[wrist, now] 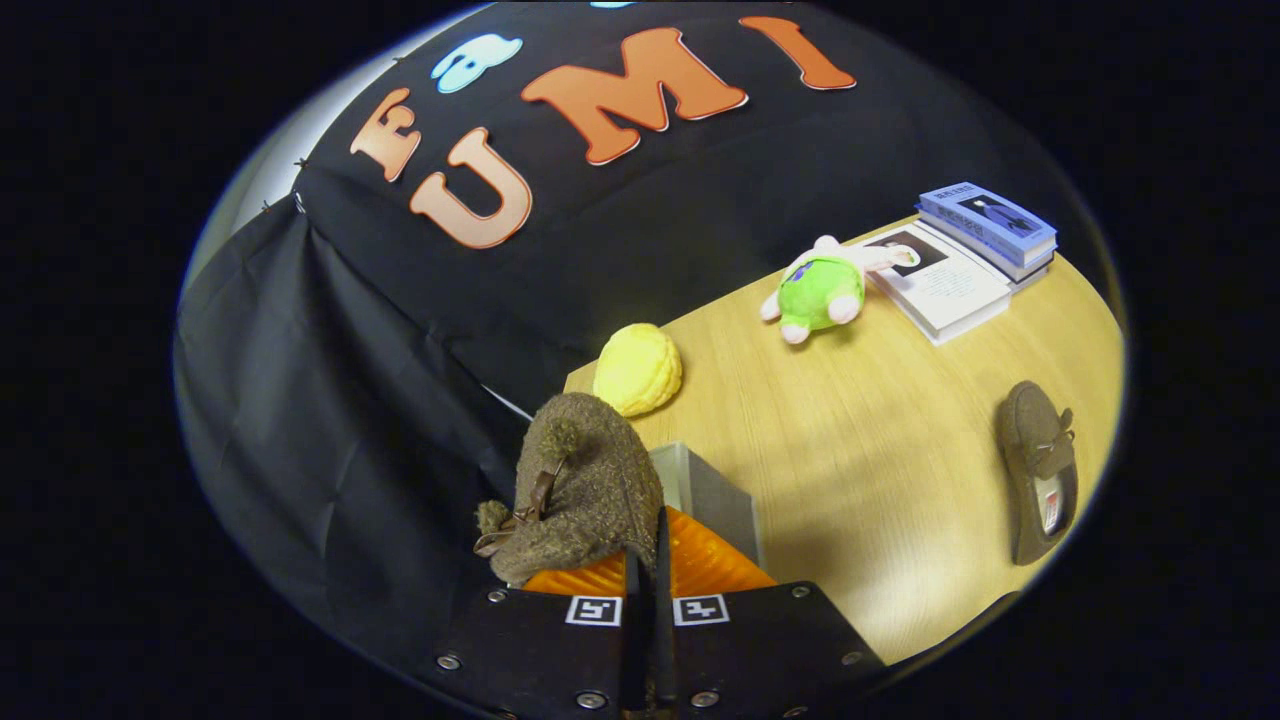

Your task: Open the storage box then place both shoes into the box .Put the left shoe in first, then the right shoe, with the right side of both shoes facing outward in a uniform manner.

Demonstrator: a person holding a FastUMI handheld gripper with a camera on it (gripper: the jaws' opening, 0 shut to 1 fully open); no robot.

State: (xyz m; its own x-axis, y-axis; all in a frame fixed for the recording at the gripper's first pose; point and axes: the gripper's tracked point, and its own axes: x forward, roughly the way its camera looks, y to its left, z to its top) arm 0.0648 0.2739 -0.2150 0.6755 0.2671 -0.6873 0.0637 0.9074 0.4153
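The gripper (648, 575) has its two fingers pressed close together, with only a thin dark gap between them. They seem to pinch the back edge of a fuzzy brown shoe (580, 480), which hangs right at the fingertips, toe pointing away. The shoe has a small brown lace bow on its top. How firmly the fingers press on it is hard to see, because the shoe covers the tips.

Just under and beside the held shoe is a grey storage box (712, 495) sitting near the edge of the light wooden table (880, 450). Its top cannot be seen well enough to tell if it is open.

The second fuzzy brown shoe (1040, 485) lies on the table, well apart from the box, on the far side of the fingers. Its opening faces up and it points away.

Beyond the box sits a round, bumpy yellow soft toy (637, 369), near the table's edge. Farther along lies a green and white plush toy (823, 290), which touches an open white book (940, 280). A stack of blue books (990, 228) rests just behind it.
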